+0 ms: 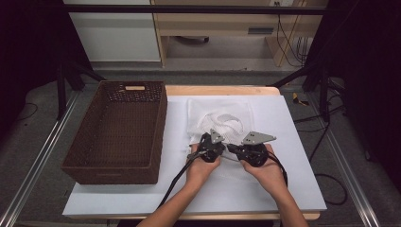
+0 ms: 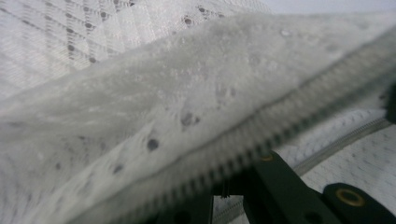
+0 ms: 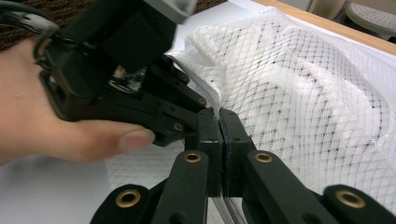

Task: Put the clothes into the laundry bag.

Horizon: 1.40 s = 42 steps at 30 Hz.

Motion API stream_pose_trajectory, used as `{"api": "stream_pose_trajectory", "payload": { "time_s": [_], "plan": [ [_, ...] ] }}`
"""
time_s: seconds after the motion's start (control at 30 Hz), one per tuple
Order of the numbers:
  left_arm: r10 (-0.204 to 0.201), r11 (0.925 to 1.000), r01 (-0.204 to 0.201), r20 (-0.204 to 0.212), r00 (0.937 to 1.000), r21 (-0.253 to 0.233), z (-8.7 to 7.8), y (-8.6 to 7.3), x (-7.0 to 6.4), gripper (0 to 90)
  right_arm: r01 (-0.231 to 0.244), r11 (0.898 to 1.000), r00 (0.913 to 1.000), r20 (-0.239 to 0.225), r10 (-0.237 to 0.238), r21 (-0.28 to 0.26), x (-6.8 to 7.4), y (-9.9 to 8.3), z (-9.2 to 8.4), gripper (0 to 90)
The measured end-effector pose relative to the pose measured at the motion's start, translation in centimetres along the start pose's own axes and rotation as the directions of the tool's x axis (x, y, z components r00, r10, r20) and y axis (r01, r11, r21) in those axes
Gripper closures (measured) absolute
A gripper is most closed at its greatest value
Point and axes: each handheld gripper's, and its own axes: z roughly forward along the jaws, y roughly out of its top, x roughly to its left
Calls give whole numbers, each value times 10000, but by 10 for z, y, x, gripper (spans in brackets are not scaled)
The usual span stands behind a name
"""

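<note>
A white mesh bag (image 1: 222,117) lies flat on the white sheet in the middle of the table. In the high view my left gripper (image 1: 218,147) and right gripper (image 1: 232,148) meet tip to tip at the bag's near edge. The left gripper (image 2: 229,186) is shut on the zipper edge (image 2: 280,116), and the mesh (image 2: 140,116) rises close over its jaws. The right gripper (image 3: 219,135) is shut on the same zipper edge of the bag (image 3: 303,102), right beside the left gripper (image 3: 205,108). A hand holds each gripper.
A brown wicker basket (image 1: 160,124) stands at the left of the table, touching the sheet's left part. The white sheet (image 1: 288,165) covers most of the tabletop. Black frame legs and cables stand on the floor at both sides.
</note>
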Motion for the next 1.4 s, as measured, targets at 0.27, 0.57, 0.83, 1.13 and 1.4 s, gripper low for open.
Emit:
{"api": "stream_pose_trajectory", "payload": {
  "time_s": [0.27,0.57,0.83,1.13,1.4],
  "plan": [
    [245,9997,-245,204,9995,-29,-19,-7,-2,900,-16,10000,10000,10,16,74,-1,-1,0,892],
    [396,9991,-390,365,9985,-148,-49,-11,-2,900,-36,10000,10000,41,35,86,-2,-1,0,892],
    [432,9979,-421,213,9988,-495,-80,-8,8,887,-31,10000,10000,55,31,69,-2,-1,-1,892],
    [1021,9902,-1069,-556,9932,-896,-90,-8,19,673,-43,10000,10000,45,43,64,-2,-1,-2,892],
    [1623,9831,-1702,-1084,9808,-678,-76,-13,28,577,-84,10000,10000,31,84,-30,-3,0,-3,892]
  ]
}}
